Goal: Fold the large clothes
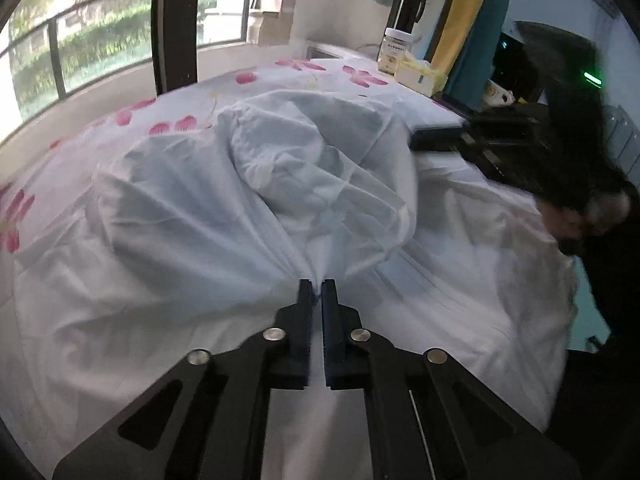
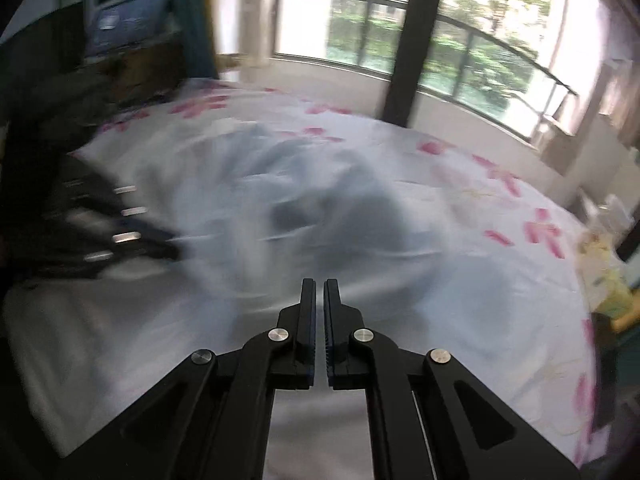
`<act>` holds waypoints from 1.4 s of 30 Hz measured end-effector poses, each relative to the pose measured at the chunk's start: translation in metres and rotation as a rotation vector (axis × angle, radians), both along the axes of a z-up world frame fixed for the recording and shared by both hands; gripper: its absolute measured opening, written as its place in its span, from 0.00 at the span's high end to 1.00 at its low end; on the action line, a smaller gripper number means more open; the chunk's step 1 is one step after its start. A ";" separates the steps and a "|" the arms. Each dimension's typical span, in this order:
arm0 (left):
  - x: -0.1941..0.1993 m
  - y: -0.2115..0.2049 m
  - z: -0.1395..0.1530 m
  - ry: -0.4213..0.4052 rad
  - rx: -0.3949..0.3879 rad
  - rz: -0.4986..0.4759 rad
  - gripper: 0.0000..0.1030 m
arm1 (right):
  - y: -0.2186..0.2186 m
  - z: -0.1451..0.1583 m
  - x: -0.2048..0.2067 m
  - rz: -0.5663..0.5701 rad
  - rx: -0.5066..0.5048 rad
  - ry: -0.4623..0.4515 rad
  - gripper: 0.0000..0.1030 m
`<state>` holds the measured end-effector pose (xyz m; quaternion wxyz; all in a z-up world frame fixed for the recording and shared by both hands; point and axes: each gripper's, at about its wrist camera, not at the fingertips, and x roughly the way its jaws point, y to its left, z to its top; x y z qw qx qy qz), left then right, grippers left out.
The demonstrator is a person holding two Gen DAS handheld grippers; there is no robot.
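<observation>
In the left wrist view the left gripper (image 1: pixel 318 286) has its jaws clenched on a pinch of the white garment (image 1: pixel 256 200); fabric is drawn into tight creases that fan away from the tips; the garment lies crumpled in a raised heap in the middle of the bed (image 1: pixel 60 168), over a white sheet printed with pink flowers; a jar (image 1: pixel 393 50) and a yellow pack (image 1: pixel 420 74) stand at the far edge of the bed, well apart from the heap; the right gripper (image 1: pixel 440 136) shows blurred at the right, its black fingers reaching onto the cloth; windows (image 1: pixel 80 48) with green foliage outside run along the left.

In the right wrist view, heavily blurred, the right gripper (image 2: pixel 319 286) has its jaws drawn together with only a thin slit between them; whether cloth is caught there I cannot tell; the white garment (image 2: pixel 280 208) spreads ahead and beneath them on the bed (image 2: pixel 520 208); the left gripper (image 2: pixel 132 240) appears smeared at the left edge, resting on the cloth.
</observation>
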<state>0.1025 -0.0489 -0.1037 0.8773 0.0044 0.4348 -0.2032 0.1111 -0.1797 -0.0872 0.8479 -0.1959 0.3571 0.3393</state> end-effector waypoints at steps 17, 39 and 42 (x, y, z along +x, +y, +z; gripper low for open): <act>0.068 0.084 0.004 -0.020 0.008 0.322 0.57 | -0.029 -0.021 0.095 -0.264 0.099 0.143 0.57; 0.052 0.084 0.009 -0.050 -0.032 0.280 0.60 | 0.031 0.018 0.022 -0.084 0.094 0.046 0.59; 0.052 0.081 0.000 -0.028 -0.020 0.270 0.89 | 0.065 0.006 0.007 0.016 0.094 0.058 0.59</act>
